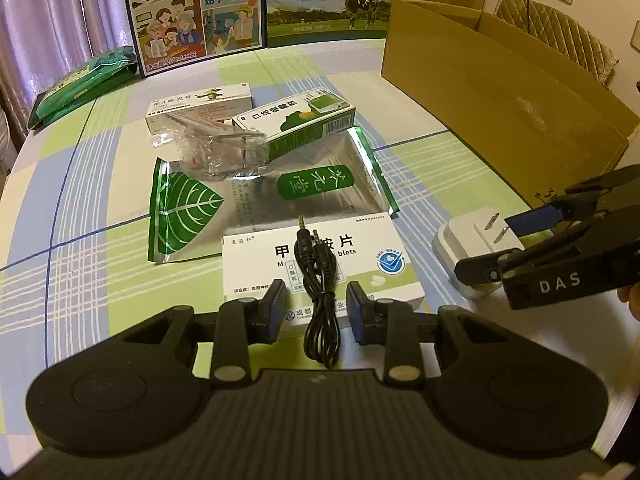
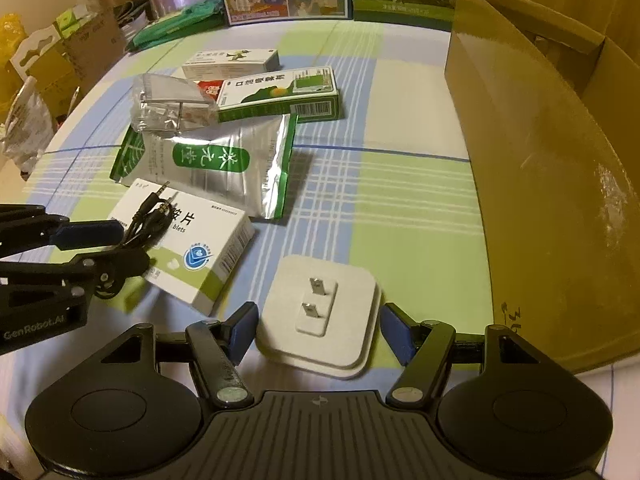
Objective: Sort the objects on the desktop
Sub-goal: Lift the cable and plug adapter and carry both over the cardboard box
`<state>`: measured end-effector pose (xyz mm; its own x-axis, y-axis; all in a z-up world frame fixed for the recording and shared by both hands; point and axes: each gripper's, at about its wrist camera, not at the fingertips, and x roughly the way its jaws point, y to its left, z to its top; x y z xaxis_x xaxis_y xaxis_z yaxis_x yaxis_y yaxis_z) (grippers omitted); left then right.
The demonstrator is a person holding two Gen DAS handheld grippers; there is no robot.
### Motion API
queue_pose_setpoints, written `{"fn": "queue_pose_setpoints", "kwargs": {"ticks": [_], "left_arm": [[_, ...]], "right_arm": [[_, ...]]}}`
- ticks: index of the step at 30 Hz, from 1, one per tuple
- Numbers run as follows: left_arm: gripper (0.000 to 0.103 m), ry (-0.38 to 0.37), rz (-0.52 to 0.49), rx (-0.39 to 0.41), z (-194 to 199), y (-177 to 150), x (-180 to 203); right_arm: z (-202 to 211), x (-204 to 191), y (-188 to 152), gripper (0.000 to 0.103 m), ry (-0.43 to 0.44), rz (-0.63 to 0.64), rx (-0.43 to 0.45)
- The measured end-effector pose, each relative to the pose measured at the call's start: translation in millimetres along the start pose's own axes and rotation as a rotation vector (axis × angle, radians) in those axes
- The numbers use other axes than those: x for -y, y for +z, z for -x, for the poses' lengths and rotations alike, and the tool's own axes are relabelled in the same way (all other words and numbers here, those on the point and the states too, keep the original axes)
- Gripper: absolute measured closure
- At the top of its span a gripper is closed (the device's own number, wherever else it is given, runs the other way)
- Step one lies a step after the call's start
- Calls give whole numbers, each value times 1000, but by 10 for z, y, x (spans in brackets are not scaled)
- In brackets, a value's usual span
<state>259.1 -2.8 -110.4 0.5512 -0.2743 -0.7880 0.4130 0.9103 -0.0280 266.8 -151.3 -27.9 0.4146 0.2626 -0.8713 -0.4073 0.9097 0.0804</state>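
The left gripper [image 1: 317,308] sits low and level over the checked tablecloth [image 1: 100,208], its fingers spread apart on either side of a coiled black audio cable [image 1: 318,280] without touching it. The cable lies on a white tablet box [image 1: 360,256] at 12 o'clock from the gripper. Beyond that lie a silver foil pouch [image 1: 312,184] and a green-and-white box [image 1: 296,120]. The right gripper [image 2: 316,326] also points forward near the cloth, its fingers wide apart around a white plug adapter [image 2: 352,320] lying prongs-up, not gripping it. A brown cardboard box [image 2: 540,160] stands at 2 o'clock from it.
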Motion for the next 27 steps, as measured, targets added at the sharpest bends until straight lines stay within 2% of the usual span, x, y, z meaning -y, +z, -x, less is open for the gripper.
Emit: {"fn": "queue_pose_setpoints", "kwargs": {"ticks": [2,8,13,27], "left_arm": [[93,1,-5,-6,7,5,1],[94,-9,-7,-18,32,13,18],[94,-21,-15,-1,69,16,71],[94,-37,0,97,303,281,167]], "right_arm": [[-13,6,-4,37,3,0,-3],[-47,37,-13,37,14,-24,-8],[-40,13,-22,40,-20,-14,10],[449,38,134,41,-20,-56,258]]}}
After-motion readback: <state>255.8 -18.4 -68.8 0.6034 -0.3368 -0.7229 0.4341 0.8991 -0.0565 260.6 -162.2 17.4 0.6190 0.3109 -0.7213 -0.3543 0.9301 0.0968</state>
